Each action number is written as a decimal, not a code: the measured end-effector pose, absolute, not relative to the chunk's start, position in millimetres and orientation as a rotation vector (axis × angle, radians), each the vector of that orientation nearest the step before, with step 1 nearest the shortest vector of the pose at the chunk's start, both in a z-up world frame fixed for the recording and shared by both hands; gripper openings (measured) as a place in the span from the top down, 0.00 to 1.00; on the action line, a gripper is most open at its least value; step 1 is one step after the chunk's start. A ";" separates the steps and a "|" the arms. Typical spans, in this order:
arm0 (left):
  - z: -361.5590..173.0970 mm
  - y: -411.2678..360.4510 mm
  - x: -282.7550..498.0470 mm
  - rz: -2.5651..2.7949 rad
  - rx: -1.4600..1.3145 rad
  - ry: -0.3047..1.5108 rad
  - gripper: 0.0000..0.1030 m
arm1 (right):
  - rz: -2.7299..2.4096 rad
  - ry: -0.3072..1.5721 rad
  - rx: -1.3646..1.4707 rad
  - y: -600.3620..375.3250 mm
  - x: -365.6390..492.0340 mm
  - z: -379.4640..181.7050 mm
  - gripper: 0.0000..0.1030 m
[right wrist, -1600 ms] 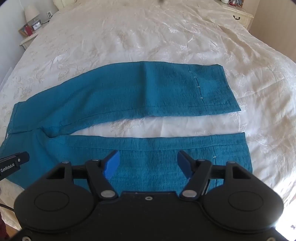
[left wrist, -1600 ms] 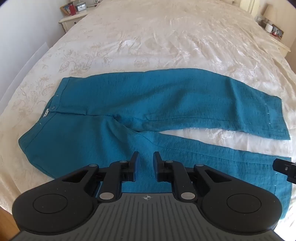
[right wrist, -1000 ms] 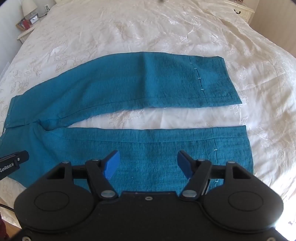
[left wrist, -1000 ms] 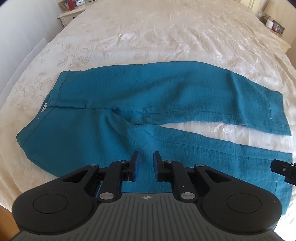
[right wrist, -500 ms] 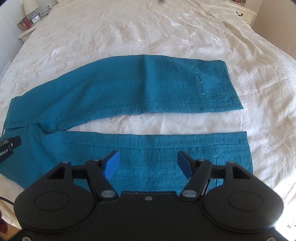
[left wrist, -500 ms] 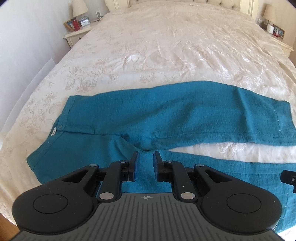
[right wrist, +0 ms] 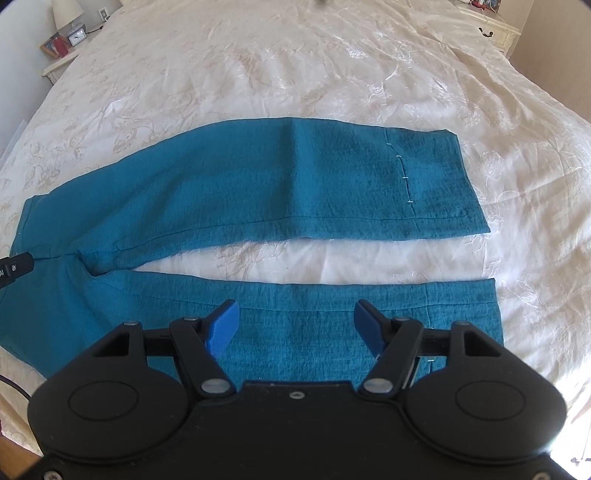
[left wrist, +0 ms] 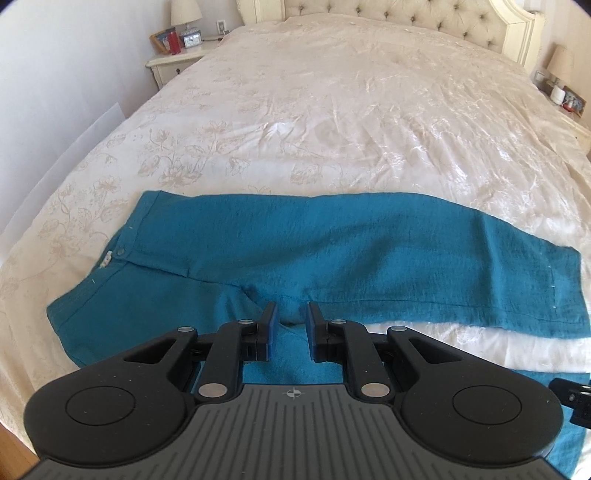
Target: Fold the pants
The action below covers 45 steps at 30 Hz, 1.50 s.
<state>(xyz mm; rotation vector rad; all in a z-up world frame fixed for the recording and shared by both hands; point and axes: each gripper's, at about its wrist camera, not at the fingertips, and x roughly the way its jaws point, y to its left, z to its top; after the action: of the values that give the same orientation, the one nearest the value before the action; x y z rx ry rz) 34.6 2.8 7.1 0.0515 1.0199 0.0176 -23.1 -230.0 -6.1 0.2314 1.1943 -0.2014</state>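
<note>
Your left gripper (left wrist: 289, 325) sits at the bottom of the left view, low in the middle of the frame, and its two fingers have a small gap between them with nothing in it, so it is let go and not pinching. It hangs just over the spot where the two legs of the pants (left wrist: 332, 254) meet. Your right gripper (right wrist: 296, 325) fills the bottom of the right view, and its blue fingertips (right wrist: 221, 325) are spread wide apart, holding nothing. It is over the near leg (right wrist: 314, 314), close to the end with the hem. The pants are blue-green and lie flat on the bed cover (left wrist: 332, 110). In the left view the waist is at the left of the frame, with a small button (left wrist: 121, 252) on it, and the legs run off to the right. In the right view the far leg (right wrist: 258, 184) lies across the middle of the frame, and a strip of pale cover shows between the two legs. Farther back, in the left view, a nightstand (left wrist: 173, 66) stands at the upper left with a lamp (left wrist: 185, 13) and a small clock (left wrist: 192, 38) on it, and the padded headboard (left wrist: 388, 14) is at the top.
</note>
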 end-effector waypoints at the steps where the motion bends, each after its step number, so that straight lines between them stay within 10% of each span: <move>1: 6.2 5.5 35.3 0.010 0.027 1.029 0.85 | -0.197 1.195 0.229 -230.0 -22.9 -6.2 0.32; 45: 5.4 39.2 113.6 0.090 0.175 1.057 0.85 | -0.123 1.104 0.316 -252.8 -17.1 -27.2 0.32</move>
<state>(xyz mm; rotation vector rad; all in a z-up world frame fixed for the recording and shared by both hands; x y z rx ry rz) 113.6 39.2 5.4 0.1746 1.0573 0.0897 -17.1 -252.8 -27.2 0.3162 1.1043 -0.1228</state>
